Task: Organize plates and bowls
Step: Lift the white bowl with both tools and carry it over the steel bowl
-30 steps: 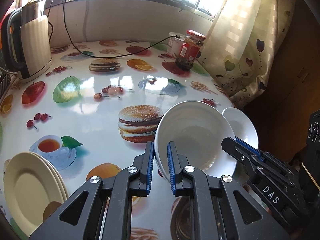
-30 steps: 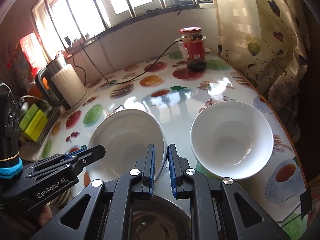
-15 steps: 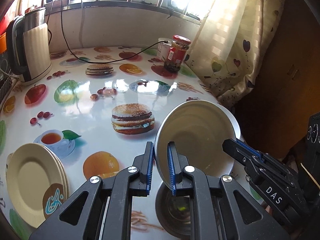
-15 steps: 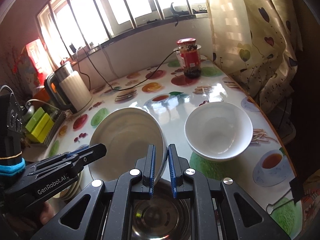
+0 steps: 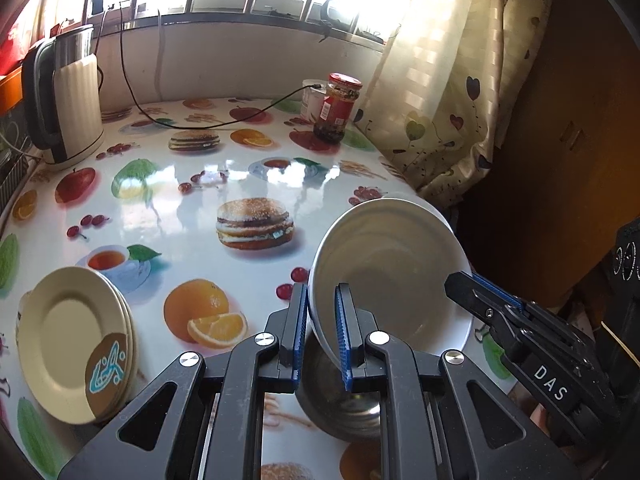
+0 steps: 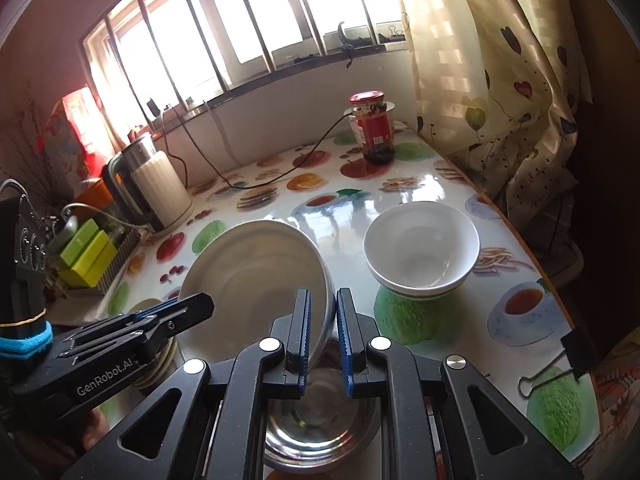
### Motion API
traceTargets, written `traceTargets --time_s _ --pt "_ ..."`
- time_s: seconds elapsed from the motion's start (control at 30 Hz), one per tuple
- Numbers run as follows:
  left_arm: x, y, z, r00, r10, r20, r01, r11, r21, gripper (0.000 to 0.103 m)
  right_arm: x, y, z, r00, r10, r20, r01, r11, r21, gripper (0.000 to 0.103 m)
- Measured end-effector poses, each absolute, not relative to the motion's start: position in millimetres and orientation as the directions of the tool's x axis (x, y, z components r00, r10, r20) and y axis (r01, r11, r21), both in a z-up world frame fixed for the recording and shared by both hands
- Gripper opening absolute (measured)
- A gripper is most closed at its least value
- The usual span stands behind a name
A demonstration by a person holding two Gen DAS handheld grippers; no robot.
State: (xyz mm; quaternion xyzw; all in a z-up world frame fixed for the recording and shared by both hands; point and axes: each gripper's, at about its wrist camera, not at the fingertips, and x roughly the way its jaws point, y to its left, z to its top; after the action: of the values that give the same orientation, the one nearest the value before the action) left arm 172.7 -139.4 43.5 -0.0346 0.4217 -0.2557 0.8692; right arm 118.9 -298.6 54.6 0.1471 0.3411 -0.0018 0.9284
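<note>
While both claws clamp opposite rims of the tilted white ceramic bowl (image 6: 256, 280), left claw (image 5: 322, 330) and right claw (image 6: 322, 330) nearly shut, the stacked white bowls (image 6: 420, 256) sit on the tabletop (image 6: 348, 208) far right.

The bowl (image 5: 392, 276) is white. The plates (image 5: 68, 336) are cream with one brown-and-blue mark. The worktop (image 5: 192, 208) has a glossy white cloth with fruit and burger pictures. The tongs (image 5: 322, 330) are black with blue pads.
</note>
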Motion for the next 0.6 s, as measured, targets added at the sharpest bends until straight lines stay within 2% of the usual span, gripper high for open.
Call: traceTargets --time_s 0.6 --pt "147.6 -140.9 20.7 0.453 -0.473 -0.756 0.417 0.862 -0.29 0.015 84.1 -297.4 32.7 0.743 0.092 -0.663 0.135 0.95 0.282 0.014"
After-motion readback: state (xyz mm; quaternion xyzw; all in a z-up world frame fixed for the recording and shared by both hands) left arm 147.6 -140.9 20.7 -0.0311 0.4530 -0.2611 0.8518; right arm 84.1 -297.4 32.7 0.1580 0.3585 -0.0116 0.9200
